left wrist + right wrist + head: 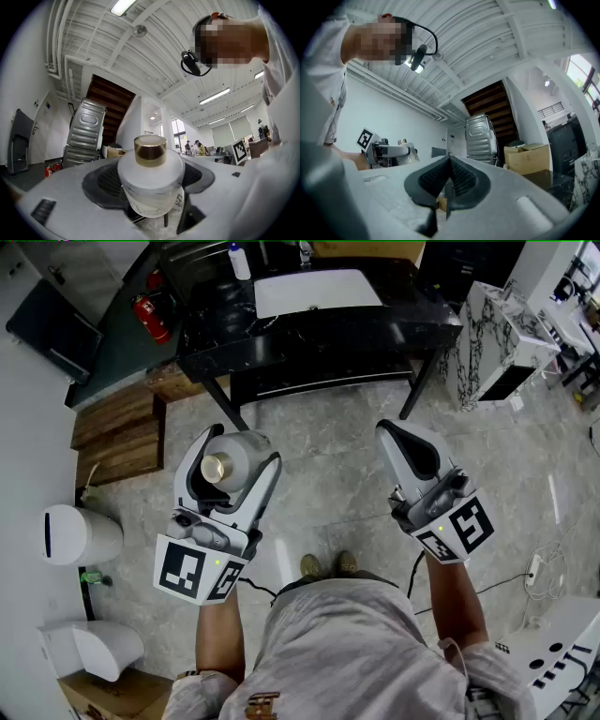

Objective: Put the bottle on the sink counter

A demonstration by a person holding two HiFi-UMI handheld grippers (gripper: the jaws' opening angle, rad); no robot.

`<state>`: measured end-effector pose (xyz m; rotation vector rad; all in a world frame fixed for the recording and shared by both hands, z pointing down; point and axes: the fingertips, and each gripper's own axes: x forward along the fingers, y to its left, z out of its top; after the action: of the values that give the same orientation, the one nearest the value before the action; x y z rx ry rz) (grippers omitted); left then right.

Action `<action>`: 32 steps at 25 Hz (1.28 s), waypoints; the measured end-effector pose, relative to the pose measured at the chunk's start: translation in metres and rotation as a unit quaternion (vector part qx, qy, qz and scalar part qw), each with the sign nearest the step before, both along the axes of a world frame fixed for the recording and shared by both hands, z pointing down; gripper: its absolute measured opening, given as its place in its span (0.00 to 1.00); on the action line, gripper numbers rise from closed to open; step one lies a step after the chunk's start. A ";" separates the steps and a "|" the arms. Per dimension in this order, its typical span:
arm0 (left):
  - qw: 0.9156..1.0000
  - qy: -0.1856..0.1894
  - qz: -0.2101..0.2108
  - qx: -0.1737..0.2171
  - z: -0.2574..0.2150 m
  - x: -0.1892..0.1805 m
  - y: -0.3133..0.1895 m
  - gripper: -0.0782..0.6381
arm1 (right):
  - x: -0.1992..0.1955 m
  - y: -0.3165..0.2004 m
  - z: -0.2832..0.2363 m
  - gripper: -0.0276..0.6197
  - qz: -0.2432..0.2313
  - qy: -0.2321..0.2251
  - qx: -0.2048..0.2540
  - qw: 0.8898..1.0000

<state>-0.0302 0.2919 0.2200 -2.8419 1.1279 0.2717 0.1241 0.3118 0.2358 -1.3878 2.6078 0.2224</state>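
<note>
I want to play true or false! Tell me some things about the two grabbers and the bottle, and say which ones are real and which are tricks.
1. The left gripper holds a bottle with a gold cap. True.
2. The right gripper holds a bottle too. False: its fingers are shut together with nothing between them.
3. The bottle already stands on the sink counter. False: it is in the left gripper, over the floor, short of the counter.
4. A red fire extinguisher is beside the counter's left end in the head view. True.
</note>
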 end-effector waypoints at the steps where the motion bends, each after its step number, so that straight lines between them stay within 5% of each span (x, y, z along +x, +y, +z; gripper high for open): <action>1: 1.000 0.000 -0.001 0.000 -0.001 0.001 0.000 0.57 | 0.000 0.000 0.000 0.04 0.000 0.001 0.000 1.000; 32: 0.997 -0.031 -0.068 -0.007 0.010 0.035 -0.046 0.57 | 0.045 -0.040 0.009 0.04 -0.057 -0.001 0.005 0.998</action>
<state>0.0048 0.2460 0.2301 -2.7479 1.3093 0.1650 0.1693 0.2717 0.2447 -1.2305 2.6706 0.2173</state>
